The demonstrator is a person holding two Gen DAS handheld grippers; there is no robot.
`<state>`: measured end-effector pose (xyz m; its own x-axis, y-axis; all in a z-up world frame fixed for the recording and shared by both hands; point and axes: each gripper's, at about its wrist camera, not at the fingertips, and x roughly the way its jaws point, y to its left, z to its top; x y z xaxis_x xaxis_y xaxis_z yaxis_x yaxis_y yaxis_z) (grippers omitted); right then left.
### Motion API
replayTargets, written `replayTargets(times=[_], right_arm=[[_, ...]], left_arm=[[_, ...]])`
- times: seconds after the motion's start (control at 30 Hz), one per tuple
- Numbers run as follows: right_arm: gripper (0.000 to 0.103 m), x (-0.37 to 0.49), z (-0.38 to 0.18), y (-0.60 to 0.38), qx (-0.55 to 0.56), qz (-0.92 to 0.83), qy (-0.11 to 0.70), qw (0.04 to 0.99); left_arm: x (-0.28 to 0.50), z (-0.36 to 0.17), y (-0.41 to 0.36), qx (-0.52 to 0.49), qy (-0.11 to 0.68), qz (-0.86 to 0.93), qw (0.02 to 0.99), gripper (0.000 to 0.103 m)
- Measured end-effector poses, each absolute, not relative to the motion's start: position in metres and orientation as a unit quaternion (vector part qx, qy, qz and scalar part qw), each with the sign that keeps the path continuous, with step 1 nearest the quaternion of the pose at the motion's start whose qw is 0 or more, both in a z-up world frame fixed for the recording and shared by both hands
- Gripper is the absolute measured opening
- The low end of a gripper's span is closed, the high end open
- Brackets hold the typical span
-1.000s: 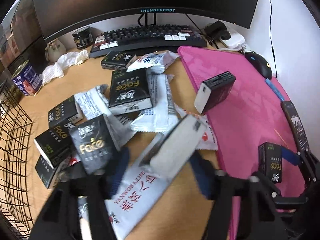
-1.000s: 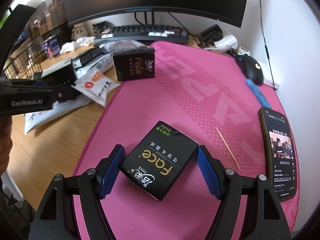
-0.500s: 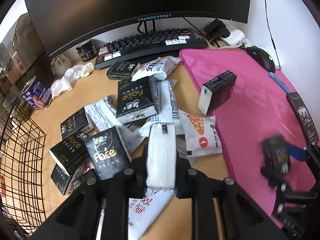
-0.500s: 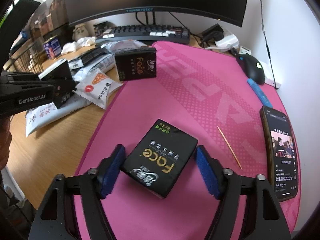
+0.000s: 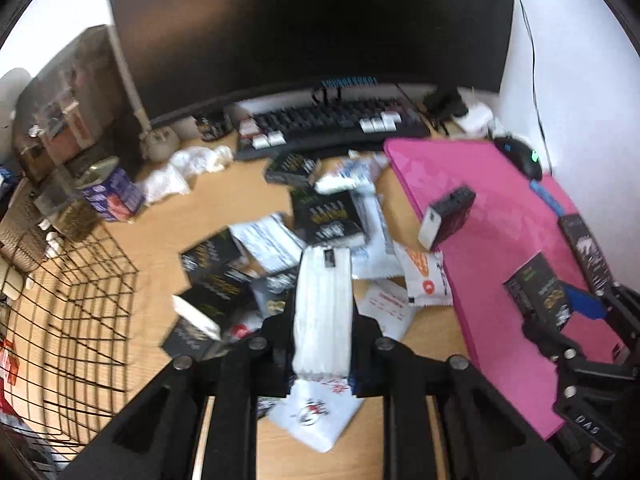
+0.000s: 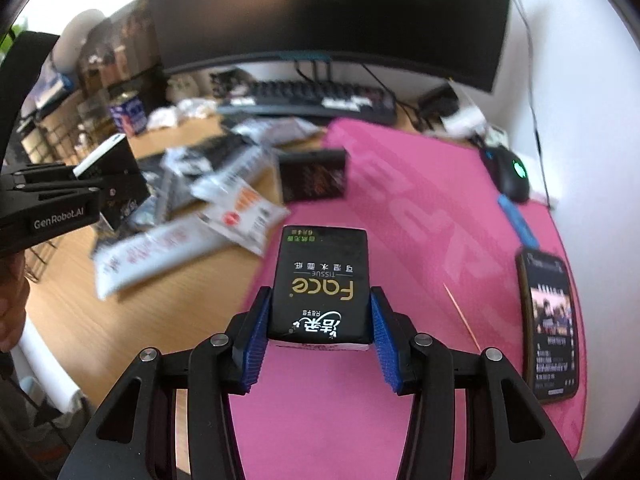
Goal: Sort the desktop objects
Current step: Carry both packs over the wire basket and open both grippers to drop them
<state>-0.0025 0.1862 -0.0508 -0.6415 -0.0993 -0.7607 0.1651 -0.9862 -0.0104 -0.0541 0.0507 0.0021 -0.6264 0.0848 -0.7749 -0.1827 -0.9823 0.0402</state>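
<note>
**Grips secured on two tissue packs, both lifted clear**

Tissue packs had lain between spread jaws a second earlier, one per gripper; both were now pinched and off the surface. The left gripper [image 5: 322,320] was pressed together on a tissue pack held edge-on [image 5: 323,304], its white side facing the camera, and carried it above the heap of sachets and packs [image 5: 280,248] on the wooden desk [image 5: 160,232]. In the earlier view that pack had rested tilted on the heap. The right gripper [image 6: 318,320] had closed its blue pads [image 6: 256,340] on the two long sides of a black Face tissue pack [image 6: 322,280], which had previously lain flat on the pink mat [image 6: 420,220] and now hung above it. Motion blur across both views agreed with a lift under way. Another black pack [image 6: 313,176] stood at the mat's edge, untouched. The wire basket [image 5: 80,300] at the left stood open and near the heap; it appeared the likely destination, though the frames did not settle this. Picking was judged complete for this pair; carrying and sorting remained.
</note>
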Motion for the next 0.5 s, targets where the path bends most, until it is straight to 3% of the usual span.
replayTargets(times=[0.27, 0.5], right_arm=[[0.047, -0.016, 0.024, 0.071, 0.361, -0.9, 0.079, 0.231], [0.047, -0.024, 0.06, -0.082, 0.318, -0.867, 0.151, 0.353]], left_arm=[[-0.011, 0.078, -0.061, -0.333, 0.022, 0.942, -0.032, 0.02], [0.013, 0.062, -0.187, -0.365, -0.037, 0.917, -0.158, 0.02]])
